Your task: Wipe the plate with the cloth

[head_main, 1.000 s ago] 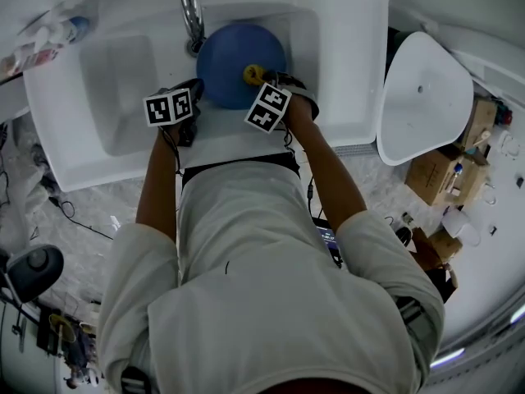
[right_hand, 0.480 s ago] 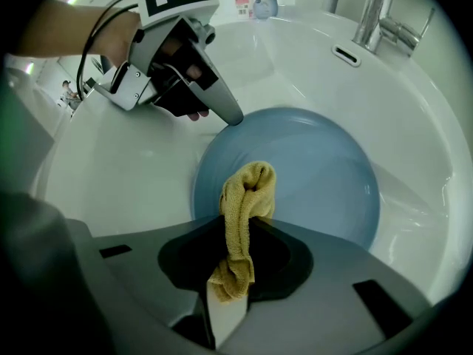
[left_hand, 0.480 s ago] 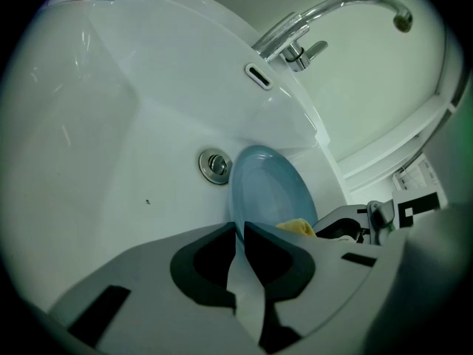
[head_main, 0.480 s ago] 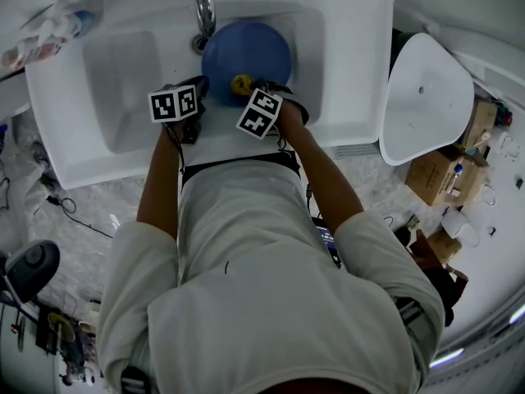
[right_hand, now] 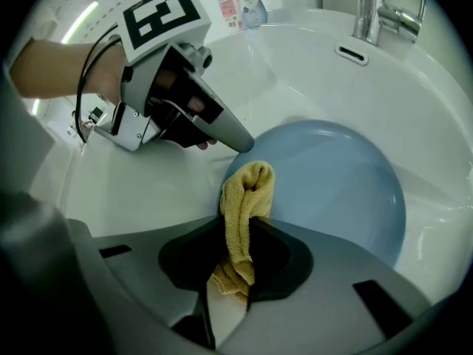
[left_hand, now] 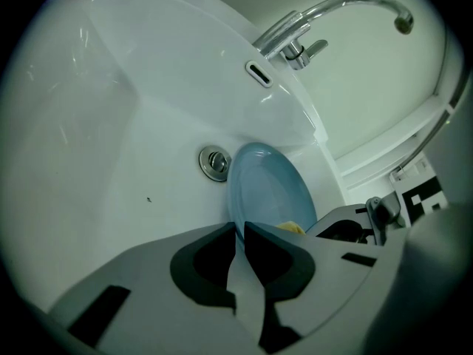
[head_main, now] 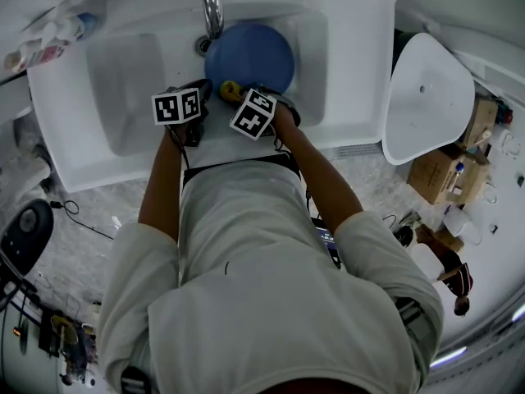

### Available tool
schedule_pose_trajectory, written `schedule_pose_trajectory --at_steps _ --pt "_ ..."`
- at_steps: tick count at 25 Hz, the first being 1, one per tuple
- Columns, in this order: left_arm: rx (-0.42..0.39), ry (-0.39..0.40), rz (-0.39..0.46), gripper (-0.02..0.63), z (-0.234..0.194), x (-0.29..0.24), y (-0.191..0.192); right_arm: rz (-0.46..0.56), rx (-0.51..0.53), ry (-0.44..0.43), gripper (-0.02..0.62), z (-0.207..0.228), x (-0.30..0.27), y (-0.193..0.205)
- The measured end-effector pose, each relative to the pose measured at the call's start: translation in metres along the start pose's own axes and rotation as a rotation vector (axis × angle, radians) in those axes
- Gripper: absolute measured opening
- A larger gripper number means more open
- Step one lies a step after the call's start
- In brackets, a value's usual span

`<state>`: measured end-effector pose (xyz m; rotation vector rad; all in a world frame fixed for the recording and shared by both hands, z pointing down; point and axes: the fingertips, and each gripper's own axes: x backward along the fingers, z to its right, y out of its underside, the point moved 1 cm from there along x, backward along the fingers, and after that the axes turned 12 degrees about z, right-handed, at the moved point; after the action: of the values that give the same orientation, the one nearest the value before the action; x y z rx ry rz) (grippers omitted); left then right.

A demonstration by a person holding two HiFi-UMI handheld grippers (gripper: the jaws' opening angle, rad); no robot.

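The left gripper (left_hand: pixel 239 235) is pinching the rim of the blue plate (left_hand: pixel 270 191), which is sitting in the sink (left_hand: pixel 111 124) just beside the drain (left_hand: pixel 215 163). The right gripper (right_hand: pixel 235 254) is clamping the yellow cloth (right_hand: pixel 250 194), pressing it on the plate's near edge. The plate is looking stiff, glossy and likely slippery, so the rim is suiting it. The cloth is soft.

free: left part of sink (head_main: pixel 123 89), beside plate (head_main: pixel 262 56) | overhead: faucet (head_main: pixel 212 11) above plate's far-left edge | near rim: left gripper (head_main: pixel 200 95), right gripper (head_main: pixel 239 97) close together
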<state>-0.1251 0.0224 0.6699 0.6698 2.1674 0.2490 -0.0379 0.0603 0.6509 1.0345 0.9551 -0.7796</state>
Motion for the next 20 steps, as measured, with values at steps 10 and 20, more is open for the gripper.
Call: schedule_pose_trajectory --at_steps 10,20 --pt "0.021 0.010 -0.002 0.051 0.000 0.001 0.001 0.120 -0.334 -0.071 0.081 0.010 -0.007 -0.018" --pt "0.027 0.015 -0.007 0.049 -0.002 0.002 0.001 0.214 -0.515 -0.131 0.081 0.019 -0.019 -0.036"
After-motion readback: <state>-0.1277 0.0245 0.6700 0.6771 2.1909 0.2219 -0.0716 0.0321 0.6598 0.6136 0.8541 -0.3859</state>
